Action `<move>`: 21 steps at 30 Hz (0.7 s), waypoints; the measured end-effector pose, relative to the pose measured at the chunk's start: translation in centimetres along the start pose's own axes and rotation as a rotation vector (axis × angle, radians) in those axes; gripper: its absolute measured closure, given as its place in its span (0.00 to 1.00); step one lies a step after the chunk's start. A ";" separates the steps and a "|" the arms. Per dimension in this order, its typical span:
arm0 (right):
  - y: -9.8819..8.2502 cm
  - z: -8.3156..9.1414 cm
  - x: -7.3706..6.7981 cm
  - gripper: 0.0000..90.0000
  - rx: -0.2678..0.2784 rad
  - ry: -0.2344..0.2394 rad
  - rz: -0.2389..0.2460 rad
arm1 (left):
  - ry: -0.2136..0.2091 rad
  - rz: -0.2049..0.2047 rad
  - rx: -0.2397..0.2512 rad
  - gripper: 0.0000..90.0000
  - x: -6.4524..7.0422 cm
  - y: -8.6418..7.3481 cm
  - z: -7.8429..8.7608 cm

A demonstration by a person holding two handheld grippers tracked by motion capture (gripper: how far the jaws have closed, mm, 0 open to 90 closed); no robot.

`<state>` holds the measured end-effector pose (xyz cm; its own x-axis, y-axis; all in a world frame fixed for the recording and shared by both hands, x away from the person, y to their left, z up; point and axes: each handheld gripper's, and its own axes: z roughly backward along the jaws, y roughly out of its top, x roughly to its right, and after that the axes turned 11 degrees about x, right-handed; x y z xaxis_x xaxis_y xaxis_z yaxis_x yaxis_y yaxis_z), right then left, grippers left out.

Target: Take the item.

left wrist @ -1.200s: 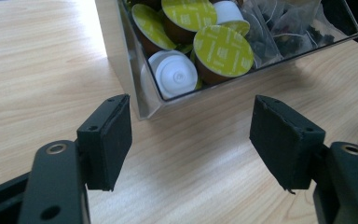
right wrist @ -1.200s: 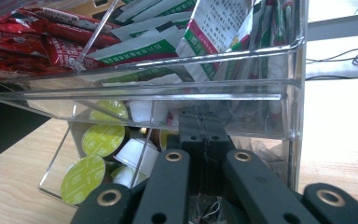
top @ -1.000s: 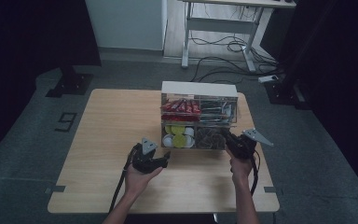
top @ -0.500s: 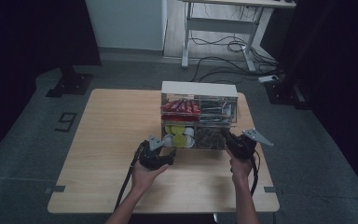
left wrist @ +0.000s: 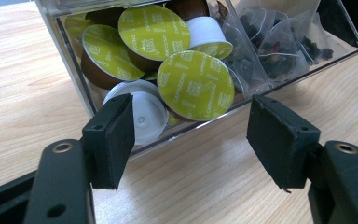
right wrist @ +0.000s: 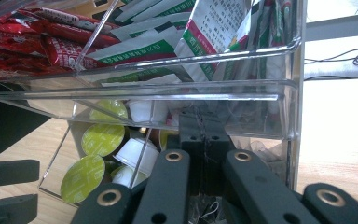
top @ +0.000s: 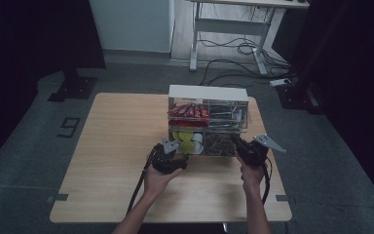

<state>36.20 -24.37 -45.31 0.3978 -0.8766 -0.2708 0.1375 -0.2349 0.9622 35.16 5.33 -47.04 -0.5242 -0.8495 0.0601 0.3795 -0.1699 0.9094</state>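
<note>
A clear acrylic organiser [top: 208,92] stands at the table's far middle. Its lower drawer [left wrist: 81,77] holds green-lidded coffee capsules [left wrist: 196,86] on the left and tea bags [left wrist: 279,44] on the right. My left gripper [left wrist: 191,135] is open right at the drawer's front, and one green capsule sits just beyond the gap between its jaws. In the high view the left gripper [top: 175,148] points at the capsules [top: 187,141]. My right gripper [right wrist: 201,128] is shut, its tips pinched at the drawer's front by the tea bags [top: 221,144]; a thin line runs between its pads.
The upper tier holds red packets [right wrist: 28,39] and green-and-white sachets [right wrist: 205,32]. The wooden table [top: 117,146] has bare room left of the organiser and along the near edge. A desk frame and cables [top: 233,44] lie on the floor beyond.
My left gripper has moved forward and right, from the bare table up to the capsule side of the drawer. The right gripper has stayed put.
</note>
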 end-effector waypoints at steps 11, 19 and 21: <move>0.1 0.1 0.2 0.99 -0.003 0.005 -0.008 | 0.011 -0.005 -0.008 0.37 0.7 0.4 -1.3; 0.1 0.1 0.3 0.99 -0.006 0.008 -0.011 | 0.029 -0.006 -0.013 0.37 1.3 0.5 -2.5; 0.1 0.1 0.3 0.99 -0.007 0.008 -0.011 | 0.040 -0.004 -0.012 0.37 1.3 0.5 -2.7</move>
<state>36.23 -24.70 -45.31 0.4035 -0.8704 -0.2820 0.1480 -0.2421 0.9589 36.74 2.74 -47.62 -0.4952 -0.8679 0.0399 0.3869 -0.1792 0.9045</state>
